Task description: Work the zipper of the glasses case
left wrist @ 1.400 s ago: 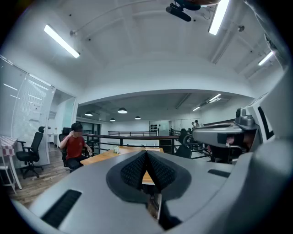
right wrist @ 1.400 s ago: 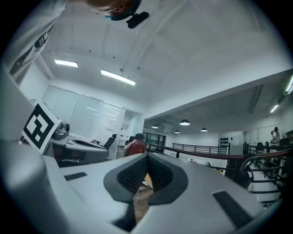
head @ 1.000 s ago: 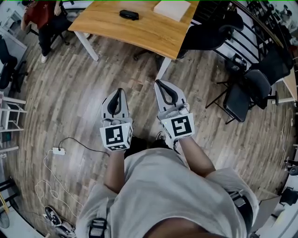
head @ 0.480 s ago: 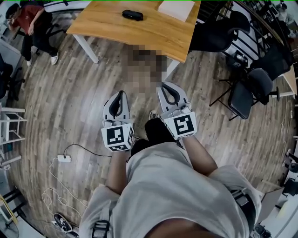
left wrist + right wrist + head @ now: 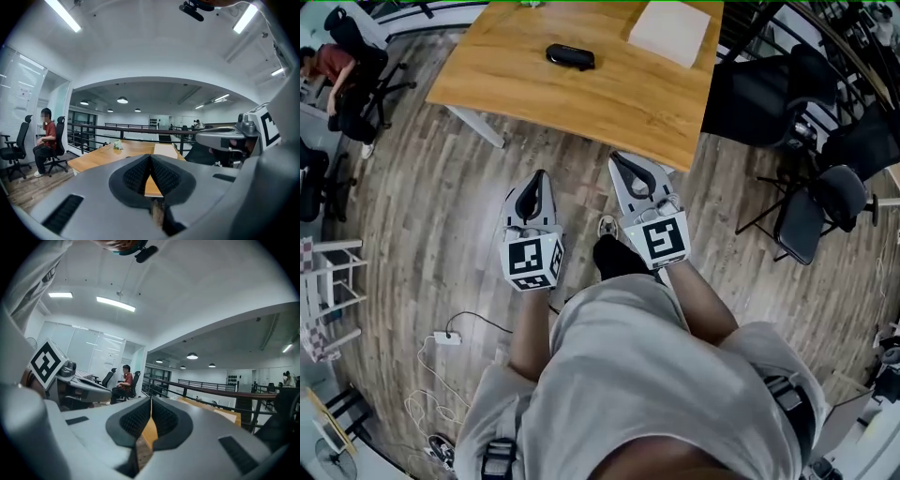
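Item: case [image 5: 570, 56], dark, small, oblong with rounded ends, lying flat on the worktop [image 5: 534, 84] toward its far side, well inside every edge. Long axis runs about 9 to 3 in the head view, the 3 end dipping slightly toward the person. The zipper and its pull are too small to make out, and whether the case is zipped cannot be told. Bearing: the case lies at about 1 o'clock from the left tool [image 5: 538, 180] and at about 11 o'clock from the right tool [image 5: 621, 161], so it sits ahead and roughly between the two. The right tool, its tip over the worktop's near edge, looks a little nearer; the left tool hangs over the wooden floor [image 5: 422, 187], short of the edge. Both are well apart from the case. State of tools: left tool [image 5: 150, 159] has its jaws pressed together with nothing between them, and right tool [image 5: 151, 401] likewise, pads meeting along one seam, empty. Both point ahead, roughly level, toward the worktop. Other stock: a white slab [image 5: 670, 31] lies at the case's 2 o'clock on the same worktop, well apart from it. Judgement: the task is not begun, and the approach will need both tools carried forward over the worktop.
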`<state>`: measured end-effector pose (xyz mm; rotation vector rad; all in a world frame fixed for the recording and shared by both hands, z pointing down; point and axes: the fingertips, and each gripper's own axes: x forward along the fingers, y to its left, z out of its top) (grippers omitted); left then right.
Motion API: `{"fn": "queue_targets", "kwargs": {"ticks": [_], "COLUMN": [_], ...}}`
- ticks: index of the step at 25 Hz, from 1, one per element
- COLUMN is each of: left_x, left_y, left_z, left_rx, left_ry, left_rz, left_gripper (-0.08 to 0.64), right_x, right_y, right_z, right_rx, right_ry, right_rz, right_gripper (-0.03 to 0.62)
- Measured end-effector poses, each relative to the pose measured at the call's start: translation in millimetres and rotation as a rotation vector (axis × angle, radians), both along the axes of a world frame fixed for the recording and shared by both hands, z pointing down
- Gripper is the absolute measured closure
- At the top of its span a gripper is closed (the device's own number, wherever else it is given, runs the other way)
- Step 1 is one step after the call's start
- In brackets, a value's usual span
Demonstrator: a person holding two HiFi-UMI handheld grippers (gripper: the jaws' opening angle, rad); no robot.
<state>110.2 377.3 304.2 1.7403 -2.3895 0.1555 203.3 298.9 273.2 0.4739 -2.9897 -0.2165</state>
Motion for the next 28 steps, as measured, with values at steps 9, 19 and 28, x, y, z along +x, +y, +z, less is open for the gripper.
{"fn": "queue_targets", "kwargs": {"ticks": [9,19,28], "left_x": [-76.8,-178.7,-249.8], "left_y": [-102.6,-187.3,-249.1], "left_z": [47.8,113.7,181.0], "left_rx": [-0.102,-0.204,-0.31], "left_ry": [0.059,0.099,0.18], "left_rz": [-0.02,0.057,0.157], "left_gripper": [0.537,0.535,0.537], "right_x": [-86.5,-194.1,-267.6], "right_y": [-104.7,-172.7,-224.3], "right_z": [47.0,120.1,188.6], "right_rx": [-0.036,0.022,0.06], "right_ry": [0.143,0.357,0.551], "right_rz": [-0.034,-0.028,0.023], "right_gripper": [0.565,0.565,0.565]}}
